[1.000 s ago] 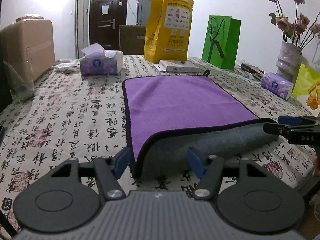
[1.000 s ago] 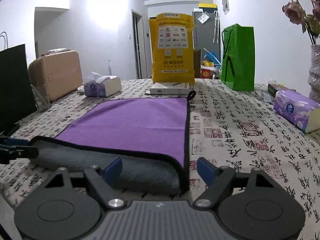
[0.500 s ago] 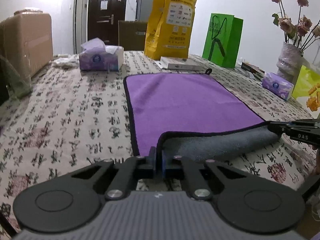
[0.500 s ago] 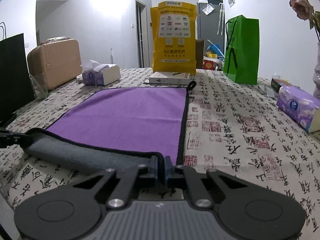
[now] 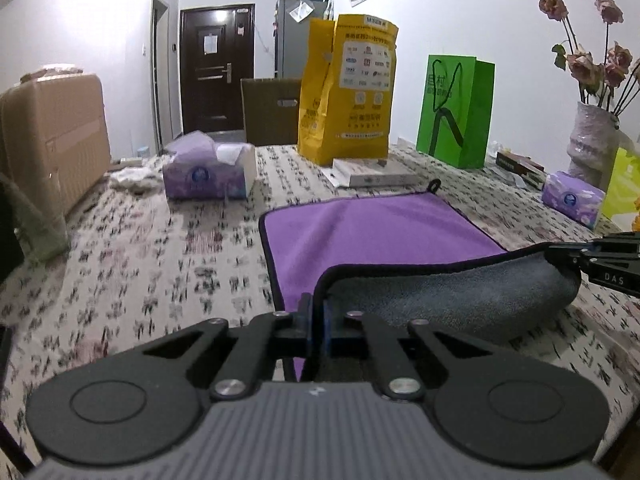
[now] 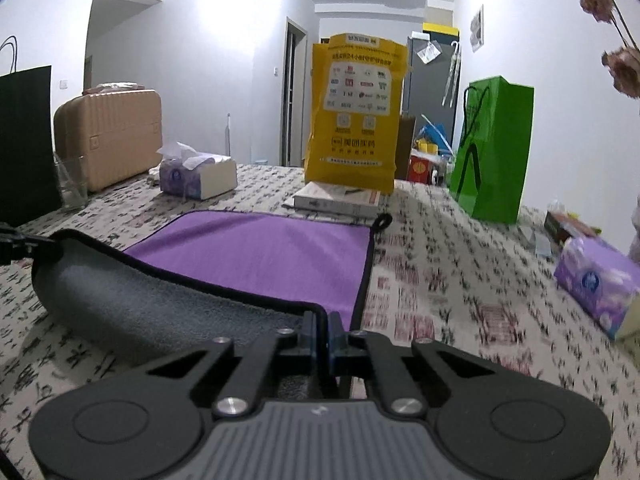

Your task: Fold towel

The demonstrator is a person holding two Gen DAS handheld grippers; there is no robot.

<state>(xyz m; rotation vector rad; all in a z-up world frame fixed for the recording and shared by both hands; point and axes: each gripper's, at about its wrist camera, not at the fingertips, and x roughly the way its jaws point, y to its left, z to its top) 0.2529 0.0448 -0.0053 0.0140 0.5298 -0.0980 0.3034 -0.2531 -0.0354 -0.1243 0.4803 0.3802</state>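
Note:
A purple towel [image 5: 372,228] with a grey underside and black trim lies on the patterned tablecloth [image 5: 140,264]; it also shows in the right wrist view [image 6: 264,256]. Its near edge is lifted and curled over, grey side up. My left gripper [image 5: 318,320] is shut on the near left corner. My right gripper [image 6: 320,332] is shut on the near right corner; it also shows in the left wrist view [image 5: 600,258]. Both corners are held above the table.
A tissue box [image 5: 208,172], a yellow bag [image 5: 348,92], a white flat box [image 5: 376,174] and a green bag [image 5: 454,112] stand beyond the towel. A vase [image 5: 592,144] and second tissue pack [image 5: 572,198] are at right. A suitcase [image 5: 52,140] is at left.
Both grippers closed on the towel's near corners, then lifted them and carried the near edge forward over the purple face.

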